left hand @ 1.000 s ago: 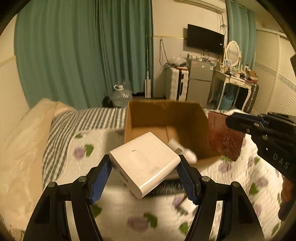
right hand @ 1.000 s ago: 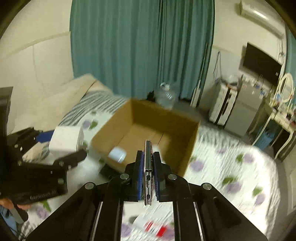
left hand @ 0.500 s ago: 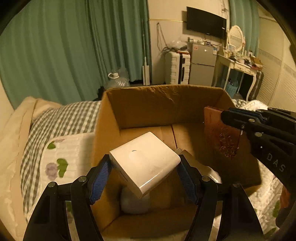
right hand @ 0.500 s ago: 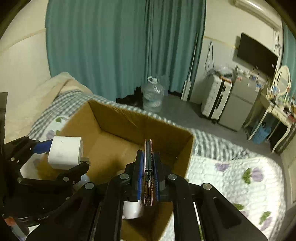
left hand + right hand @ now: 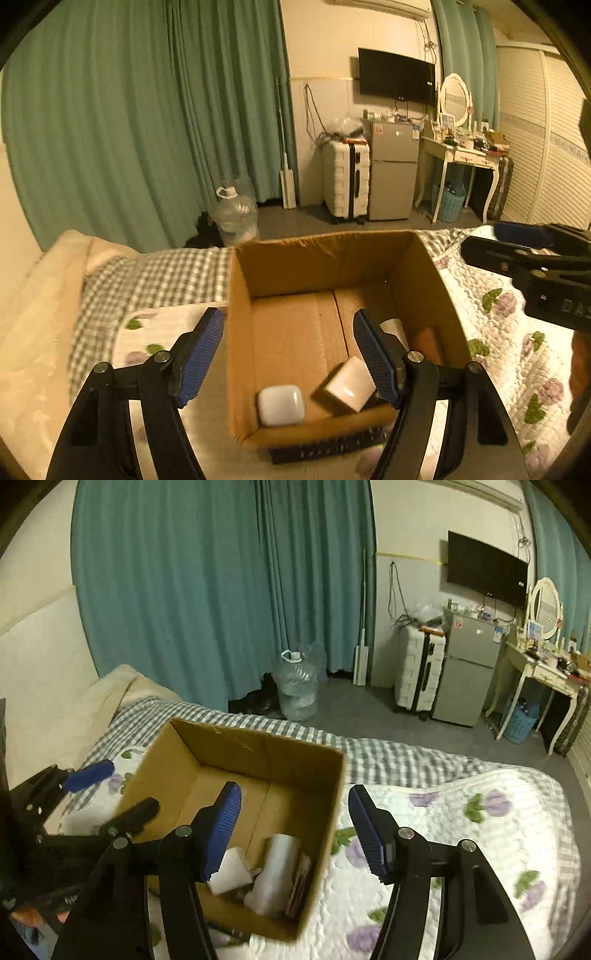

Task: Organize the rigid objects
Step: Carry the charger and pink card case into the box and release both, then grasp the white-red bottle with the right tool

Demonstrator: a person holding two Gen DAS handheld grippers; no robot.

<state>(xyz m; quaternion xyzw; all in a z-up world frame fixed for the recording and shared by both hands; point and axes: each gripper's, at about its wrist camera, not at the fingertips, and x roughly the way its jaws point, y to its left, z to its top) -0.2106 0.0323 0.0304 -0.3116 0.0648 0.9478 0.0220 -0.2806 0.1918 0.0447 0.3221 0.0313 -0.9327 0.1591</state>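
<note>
Both grippers hang over the cardboard box (image 5: 424, 280) with jaws spread wide and empty. Below the left gripper (image 5: 288, 354), the white charger block (image 5: 349, 386) and a pale rounded case (image 5: 280, 404) lie inside; under the right gripper (image 5: 295, 830), a thin brown case (image 5: 301, 884) leans against the wall.

The only lettering that can be read is "DAS", in pale capitals on the black body of the right hand-held gripper (image 5: 546, 254), at the right edge of the left wrist view; the word is cut off by the frame edge. Stickers on the far fridge (image 5: 469, 664) are too small to read, and the TV (image 5: 487, 574) screen is dark.
</note>
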